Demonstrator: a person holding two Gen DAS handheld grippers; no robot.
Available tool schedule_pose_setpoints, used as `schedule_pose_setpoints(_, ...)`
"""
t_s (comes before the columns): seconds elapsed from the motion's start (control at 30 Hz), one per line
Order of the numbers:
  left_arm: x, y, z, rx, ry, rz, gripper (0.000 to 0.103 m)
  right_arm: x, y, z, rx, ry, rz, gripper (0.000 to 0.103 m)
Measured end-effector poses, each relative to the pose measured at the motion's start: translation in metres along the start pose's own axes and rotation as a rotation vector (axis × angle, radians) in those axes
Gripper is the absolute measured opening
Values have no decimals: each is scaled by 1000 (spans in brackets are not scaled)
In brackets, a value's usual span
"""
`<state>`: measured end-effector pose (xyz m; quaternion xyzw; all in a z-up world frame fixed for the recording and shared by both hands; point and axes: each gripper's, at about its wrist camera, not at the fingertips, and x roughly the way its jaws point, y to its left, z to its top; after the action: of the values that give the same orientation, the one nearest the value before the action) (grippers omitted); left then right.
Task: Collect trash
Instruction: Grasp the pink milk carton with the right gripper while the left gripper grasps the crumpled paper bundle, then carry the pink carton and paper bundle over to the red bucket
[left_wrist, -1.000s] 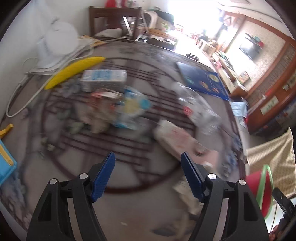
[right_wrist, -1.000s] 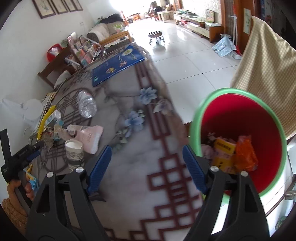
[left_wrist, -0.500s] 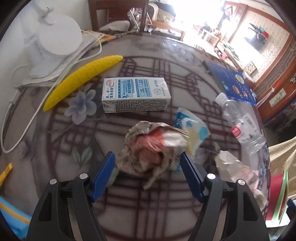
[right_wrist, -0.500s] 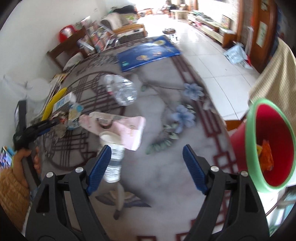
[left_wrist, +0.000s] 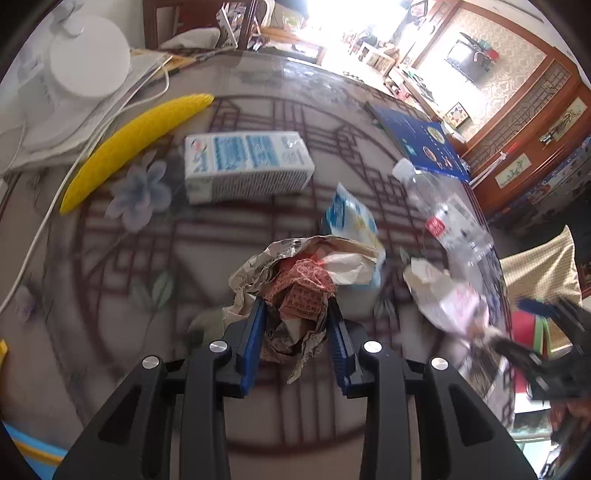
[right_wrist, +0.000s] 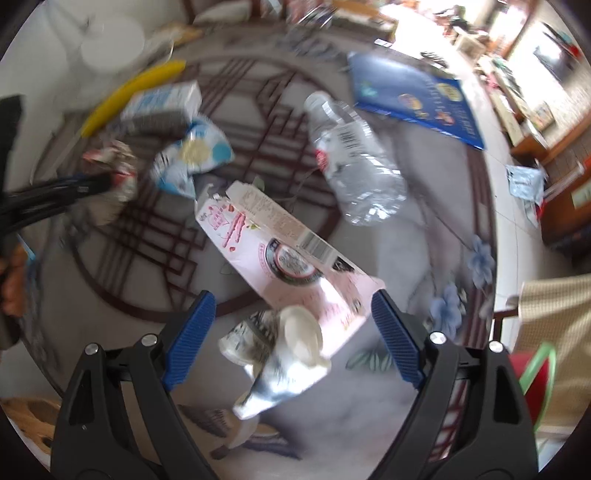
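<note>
Currently the left gripper (left_wrist: 295, 328) has its jaws closing on a crumpled wrapper (left_wrist: 295, 291), blue pads against both its sides; the wad's lower part is hidden between them. It sits on the table (left_wrist: 110, 332) near the middle. Just beyond lies a blue-white packet (left_wrist: 351, 218), partly covered by the wrapper. Farther toward the far edge lie a milk carton (left_wrist: 247, 166) and a yellow tool (left_wrist: 129, 147).

The right gripper (right_wrist: 291, 339) has its jaws wide and opening; a paper cup (right_wrist: 280, 354) lies between them, blurred, touching neither pad. A pink carton (right_wrist: 280, 254) lies flattened just beyond the cup, its near end under it. A clear bottle (right_wrist: 354, 166) lies past that, toward the blue book (right_wrist: 413, 96) at the far edge. The red bin (right_wrist: 532, 373) is cut off at the right edge, off the table.
</note>
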<state>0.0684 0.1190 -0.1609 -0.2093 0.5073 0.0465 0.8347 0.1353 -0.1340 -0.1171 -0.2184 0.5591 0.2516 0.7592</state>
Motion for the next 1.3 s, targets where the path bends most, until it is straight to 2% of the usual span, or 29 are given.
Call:
schedule_pose_setpoints(0.2, 1, 13, -13, 1, 44, 2, 37, 41, 5, 24, -125, 126, 1, 85)
schedule_pose_setpoints(0.3, 6, 17, -13, -13, 50, -3, 43, 56, 7, 31, -170, 176, 8, 91)
schedule_pose_setpoints(0.37, 9, 16, -11, -10, 46, -2, 50, 63, 9, 34, -199, 196, 3, 91)
schedule_pose_setpoints(0.47, 14, 14, -10, -2, 49, 5, 68, 69, 13, 35, -221, 209, 1, 91)
schedule_pose_setpoints(0.5, 16, 14, -10, -5, 50, 7, 69, 71, 13, 35, -223, 211, 4, 90)
schedule_pose_setpoints(0.57, 20, 15, -9, -16, 52, 6, 69, 73, 13, 36, -210, 217, 38, 72)
schedule_pose_setpoints(0.63, 24, 15, -9, -19, 56, 15, 66, 69, 13, 37, -204, 194, 33, 59)
schedule_pose_setpoints(0.67, 25, 15, -9, -19, 57, 22, 59, 65, 12, 38, -196, 176, 45, 56)
schedule_pose_setpoints(0.73, 26, 16, -10, -24, 53, 33, 52, 55, 11, 43, -173, 146, 66, 49)
schedule_pose_setpoints(0.87, 18, 15, -9, -23, 30, 36, 40, 22, 8, 52, -101, 33, 105, 49)
schedule_pose_setpoints(1.1, -9, 1, -5, 4, -38, 29, 39, -43, 1, 49, 35, -176, 169, 49)
schedule_pose_setpoints(1.3, -32, -21, -3, 32, -94, -1, 39, -84, -5, 24, 179, -306, 209, 49)
